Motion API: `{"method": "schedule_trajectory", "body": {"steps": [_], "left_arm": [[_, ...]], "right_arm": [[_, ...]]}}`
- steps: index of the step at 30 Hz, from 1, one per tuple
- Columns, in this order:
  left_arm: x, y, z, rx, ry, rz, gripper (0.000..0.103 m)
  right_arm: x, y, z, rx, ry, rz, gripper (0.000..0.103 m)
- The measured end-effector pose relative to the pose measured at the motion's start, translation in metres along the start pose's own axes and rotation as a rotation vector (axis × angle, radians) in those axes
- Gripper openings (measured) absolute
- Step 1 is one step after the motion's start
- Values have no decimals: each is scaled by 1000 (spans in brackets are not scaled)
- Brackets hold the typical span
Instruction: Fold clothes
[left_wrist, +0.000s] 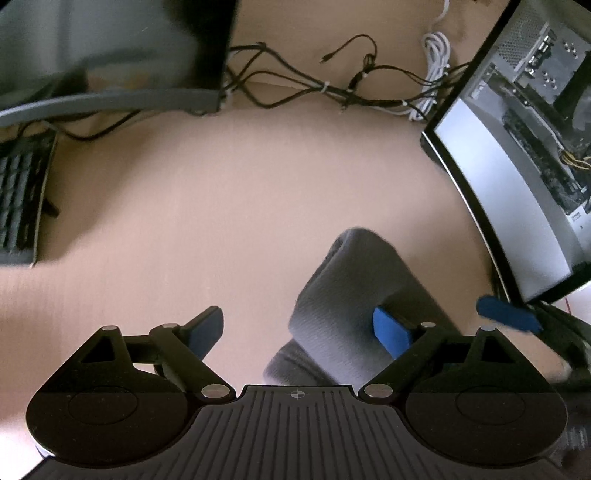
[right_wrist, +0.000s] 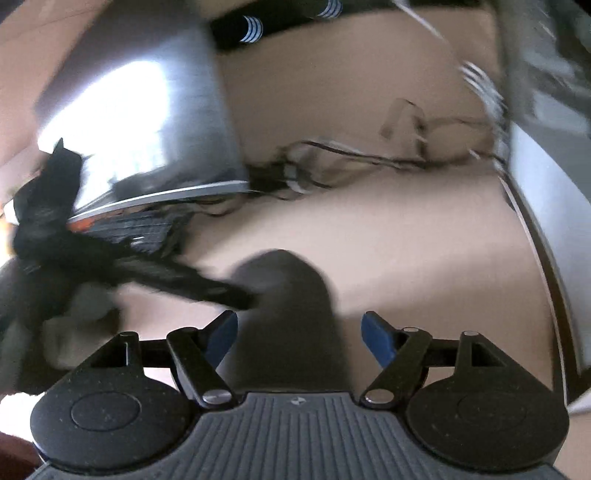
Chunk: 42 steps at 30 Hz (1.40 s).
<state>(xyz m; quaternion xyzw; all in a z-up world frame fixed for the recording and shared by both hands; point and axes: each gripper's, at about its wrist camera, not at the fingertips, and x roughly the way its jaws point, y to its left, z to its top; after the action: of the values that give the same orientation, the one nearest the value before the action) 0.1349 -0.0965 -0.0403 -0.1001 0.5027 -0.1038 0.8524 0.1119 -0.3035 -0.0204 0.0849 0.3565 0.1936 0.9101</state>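
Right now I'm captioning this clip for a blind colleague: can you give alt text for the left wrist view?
A folded grey garment lies on a tan desk between the open blue-padded fingers of the left gripper. Behind it are tangled cables, a keyboard at left and an open computer case at right.

A pale wooden desk (left_wrist: 221, 192) carries a keyboard (left_wrist: 20, 206), tangled cables (left_wrist: 314, 88) (black and white) and an open computer case (left_wrist: 532, 122).

My right wrist view is smeared: the monitor (right_wrist: 140, 122) at ten o'clock and cables (right_wrist: 332, 162) at twelve blur. My own housing hides the grey garment's (left_wrist: 354, 295) near end. The keyboard (left_wrist: 20, 203) is cut off at nine o'clock.
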Motion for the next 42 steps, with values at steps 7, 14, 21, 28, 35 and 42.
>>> {"method": "schedule_trajectory", "body": {"steps": [7,14,21,28,35,42], "left_arm": [[-9,27,-24,-90,37,-18,94],[-15,56,-38,-277,108,-163,93],[3,40,-21,-249,108,-169,91],[47,-9,28,-156,78,-192,90],[47,-37,54,-26,29,-125,90],[8,9,14,-160,52,-147,93]], "right_arm": [[40,-18,-13,206,102,151,89],[43,10,-23,143,116,183,76],[37,28,-22,19,73,97,63],[27,8,-11,-1,-25,-49,57],[30,11,-3,-48,-7,-61,57],[33,17,-4,-41,59,58,58]]}}
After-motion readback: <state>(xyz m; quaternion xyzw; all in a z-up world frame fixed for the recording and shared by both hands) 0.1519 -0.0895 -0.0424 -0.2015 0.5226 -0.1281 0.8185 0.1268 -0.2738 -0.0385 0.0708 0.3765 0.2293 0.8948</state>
